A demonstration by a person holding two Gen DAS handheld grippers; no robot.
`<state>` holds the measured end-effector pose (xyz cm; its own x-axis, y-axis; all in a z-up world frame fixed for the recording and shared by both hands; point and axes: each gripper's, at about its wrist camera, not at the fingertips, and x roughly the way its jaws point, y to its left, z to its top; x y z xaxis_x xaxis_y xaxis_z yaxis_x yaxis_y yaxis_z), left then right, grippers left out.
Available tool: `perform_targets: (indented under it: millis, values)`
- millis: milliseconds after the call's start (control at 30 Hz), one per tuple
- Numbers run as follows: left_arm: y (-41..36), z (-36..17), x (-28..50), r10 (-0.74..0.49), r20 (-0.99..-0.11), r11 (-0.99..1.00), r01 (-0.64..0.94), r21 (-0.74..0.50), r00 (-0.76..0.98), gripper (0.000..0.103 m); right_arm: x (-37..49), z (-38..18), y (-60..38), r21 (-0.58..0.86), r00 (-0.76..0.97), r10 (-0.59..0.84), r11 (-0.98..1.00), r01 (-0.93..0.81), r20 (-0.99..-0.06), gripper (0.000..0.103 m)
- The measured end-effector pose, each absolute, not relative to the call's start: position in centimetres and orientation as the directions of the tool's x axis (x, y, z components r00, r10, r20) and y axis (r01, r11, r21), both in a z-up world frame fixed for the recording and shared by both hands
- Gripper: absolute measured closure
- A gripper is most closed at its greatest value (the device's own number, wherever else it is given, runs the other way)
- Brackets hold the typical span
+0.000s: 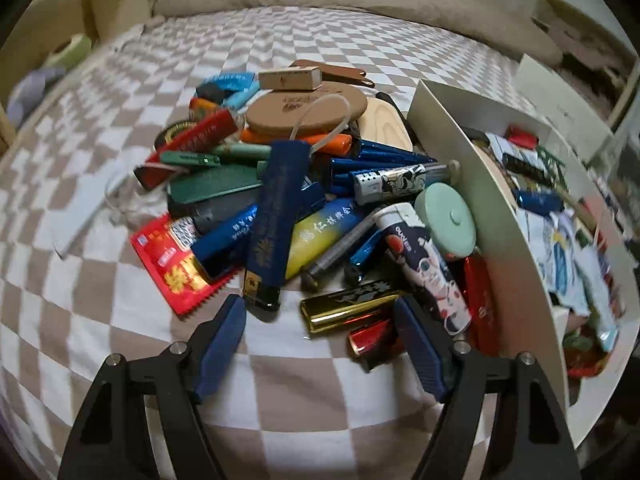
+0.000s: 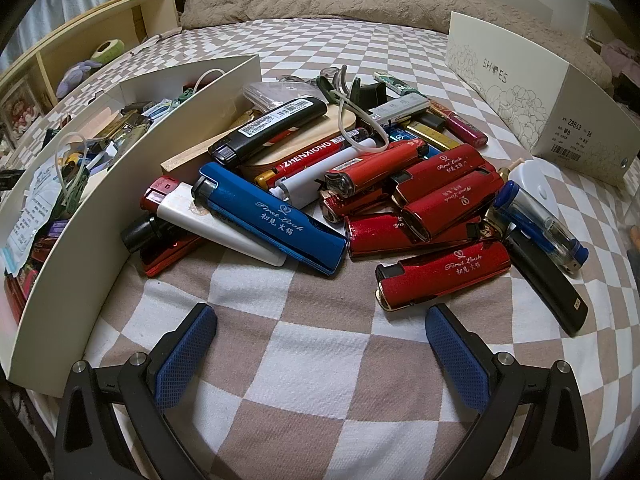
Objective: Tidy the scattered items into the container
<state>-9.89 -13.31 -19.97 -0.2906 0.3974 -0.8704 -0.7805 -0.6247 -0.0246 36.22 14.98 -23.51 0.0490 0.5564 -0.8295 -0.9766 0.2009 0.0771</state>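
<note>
Left wrist view first: the heap of scattered lighters (image 1: 280, 184) lies on the checkered bed (image 1: 100, 280), hard against the outer wall of the white container (image 1: 496, 248), which already holds a jumble of lighters and packets. Nearest the container wall, a gold lighter (image 1: 348, 310) lies at the heap's front edge with a small red lighter (image 1: 370, 338) just beside it, and the left gripper (image 1: 320, 320) is right over them, jaws partway open, gold lighter in the gap, one blue pad beside its end. Nothing is gripped that I can see; whether a pad touches the gold lighter I cannot tell. So this looks like the pick step, the gripper lining up on its next item. From the right wrist view the same container wall (image 2: 100, 216) stands on the left with the heap spread away from it: a blue lighter (image 2: 276, 220) close by the wall, a red lighter (image 2: 444, 272) further out. The right gripper (image 2: 320, 336) hangs wide open over bare bedcover, holding nothing. A shoe box (image 2: 532, 92) stands well apart from the container, beyond the heap. Next, I reckon, the left needs to close squarely on the gold lighter without dragging the red one, then lift clear over that tall wall.
</note>
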Motion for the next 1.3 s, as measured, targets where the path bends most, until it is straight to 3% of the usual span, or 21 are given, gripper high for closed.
perform_targets:
  millis: [200,267,333,700,800,867,1067,1300]
  values:
    - [-12.8,-20.2,-8.8,0.431,-0.86,-0.594,-0.804,-0.041,-0.275,0.034,36.2,-23.5,15.0,0.076,0.049,0.556,0.2,-0.977,-0.829,0.0]
    - [-12.6,-20.1,-8.5,0.454,-0.856,-0.565,-0.823,-0.06,-0.249,0.053,36.2,-23.5,15.0,0.076,0.049,0.556,0.2,-0.977,-0.829,0.0]
    - [-12.6,-20.0,-8.2,0.472,-0.854,-0.533,-0.842,-0.079,-0.219,0.065,36.2,-23.5,15.0,0.076,0.049,0.556,0.2,-0.977,-0.829,0.0]
    - [-13.5,-19.5,-7.4,0.476,-0.856,-0.442,-0.897,-0.034,-0.202,0.076,36.2,-23.6,15.0,0.074,0.05,0.557,0.198,-0.977,-0.829,0.0]
    - [-13.7,-19.8,-7.9,0.49,-0.855,-0.444,-0.893,-0.074,-0.173,0.071,36.2,-23.6,15.0,0.073,0.051,0.557,0.198,-0.978,-0.829,0.0]
    - [-13.3,-20.1,-8.3,0.489,-0.861,-0.439,-0.892,-0.107,-0.137,0.06,36.2,-23.6,15.1,0.073,0.051,0.557,0.197,-0.978,-0.829,0.0]
    - [-11.3,-20.6,-7.8,0.471,-0.867,-0.375,-0.926,-0.029,-0.164,0.036,36.3,-23.6,15.1,0.073,0.05,0.558,0.196,-0.978,-0.828,0.0]
    - [-10.4,-21.3,-7.9,0.459,-0.874,-0.349,-0.937,-0.012,-0.16,0.025,36.2,-23.5,15.2,0.074,0.049,0.559,0.196,-0.978,-0.828,0.0]
